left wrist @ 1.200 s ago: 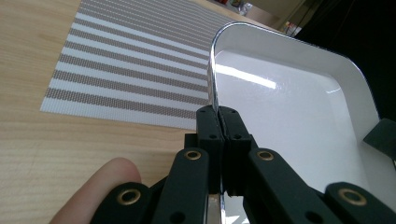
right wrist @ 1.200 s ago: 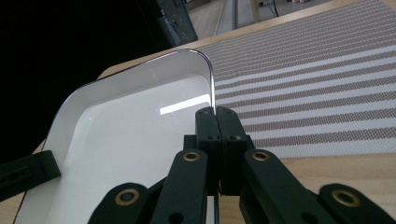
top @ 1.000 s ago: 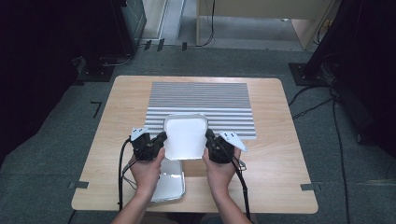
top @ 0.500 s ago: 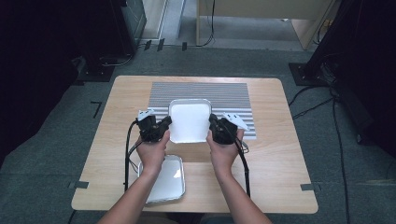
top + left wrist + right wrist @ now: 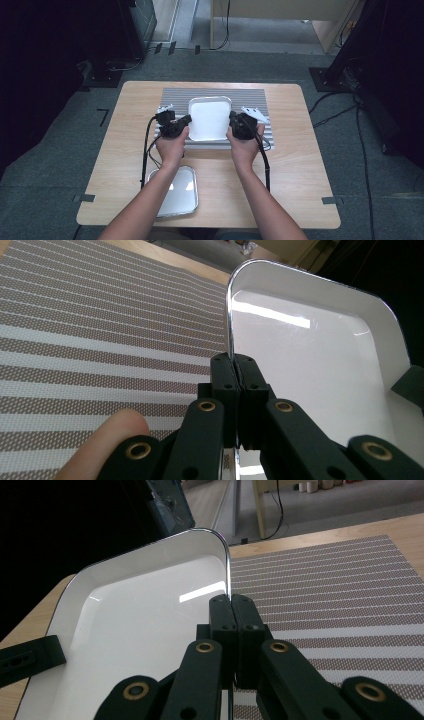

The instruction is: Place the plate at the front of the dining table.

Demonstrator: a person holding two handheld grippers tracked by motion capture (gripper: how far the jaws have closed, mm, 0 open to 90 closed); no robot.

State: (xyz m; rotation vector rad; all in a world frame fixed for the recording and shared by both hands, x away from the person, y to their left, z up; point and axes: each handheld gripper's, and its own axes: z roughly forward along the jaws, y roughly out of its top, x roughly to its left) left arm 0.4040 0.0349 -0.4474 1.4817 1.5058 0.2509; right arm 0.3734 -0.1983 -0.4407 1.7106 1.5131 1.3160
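High view, table: a light wooden table filled the middle of the frame, with grey carpet floor around it.
High view, mat: a grey striped mat lay on the upper middle part of the table.
High view, white tray: a white tray with a shiny rim was in the centre of the frame, over the mat, between the two grippers.
High view, left gripper: the left gripper was at the left edge of the white tray, touching its rim; a hand held it from below, and a black cable hung down on its left.
High view, right gripper: the right gripper was at the right edge of the white tray, touching its rim; the other hand held it.
High view, second tray: a metal tray lay flat on the table at the lower left of the frame, partly covered by the left forearm.
Left gripper view, jaws: the two black jaws in the lower middle were pressed together on the thin rim of the white tray, pinching it.
Left gripper view, surroundings: the mat filled the left half, and a fingertip was at the lower left.
Right gripper view, jaws: the two black jaws were closed on the tray rim, pinching it at the centre of the frame.
Right gripper view, surroundings: the white tray took the left half, the mat the right half; a black part of the other gripper was at the lower left edge.
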